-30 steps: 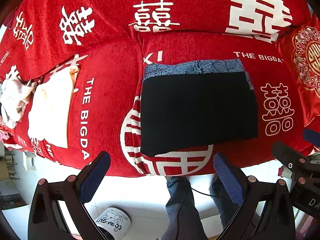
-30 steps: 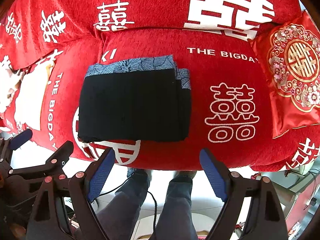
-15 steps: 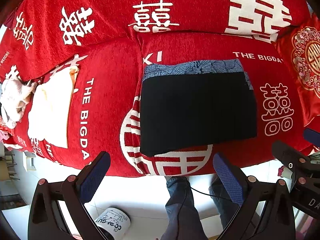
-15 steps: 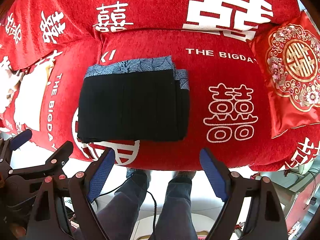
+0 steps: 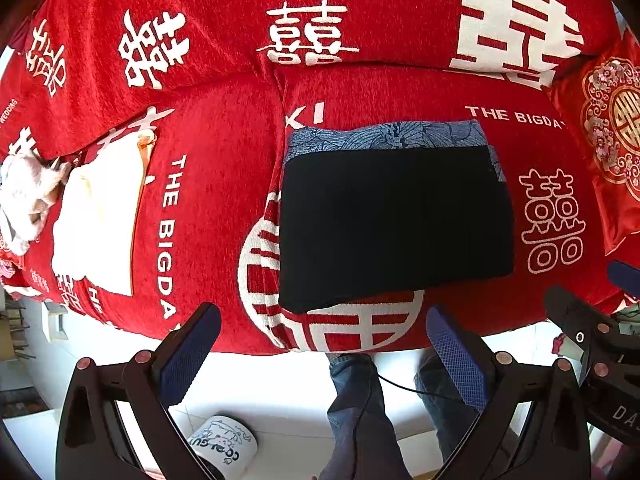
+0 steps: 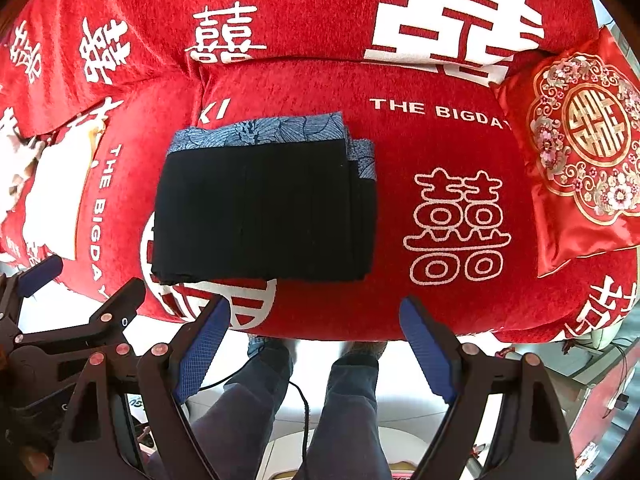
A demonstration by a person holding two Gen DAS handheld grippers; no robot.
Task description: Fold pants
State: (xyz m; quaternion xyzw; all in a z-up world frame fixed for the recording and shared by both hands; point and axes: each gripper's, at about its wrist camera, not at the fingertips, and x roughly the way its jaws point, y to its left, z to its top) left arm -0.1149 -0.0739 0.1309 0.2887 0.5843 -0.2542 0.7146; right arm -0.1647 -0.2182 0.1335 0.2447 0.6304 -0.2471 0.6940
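Black pants [image 5: 396, 220] lie folded into a flat rectangle on the red sofa seat [image 5: 216, 184], with a blue patterned band along the far edge. They also show in the right wrist view [image 6: 264, 208]. My left gripper [image 5: 320, 344] is open and empty, held off the sofa's front edge, below the pants. My right gripper [image 6: 314, 336] is open and empty, also in front of the sofa edge, just right of the pants' near edge. Neither gripper touches the pants.
A white folded cloth [image 5: 100, 216] and a crumpled white item [image 5: 24, 200] lie on the left seat. A red embroidered cushion [image 6: 588, 152] leans at the right. A person's legs [image 6: 352, 400] stand on the white floor below. A white mug [image 5: 224, 446] sits on the floor.
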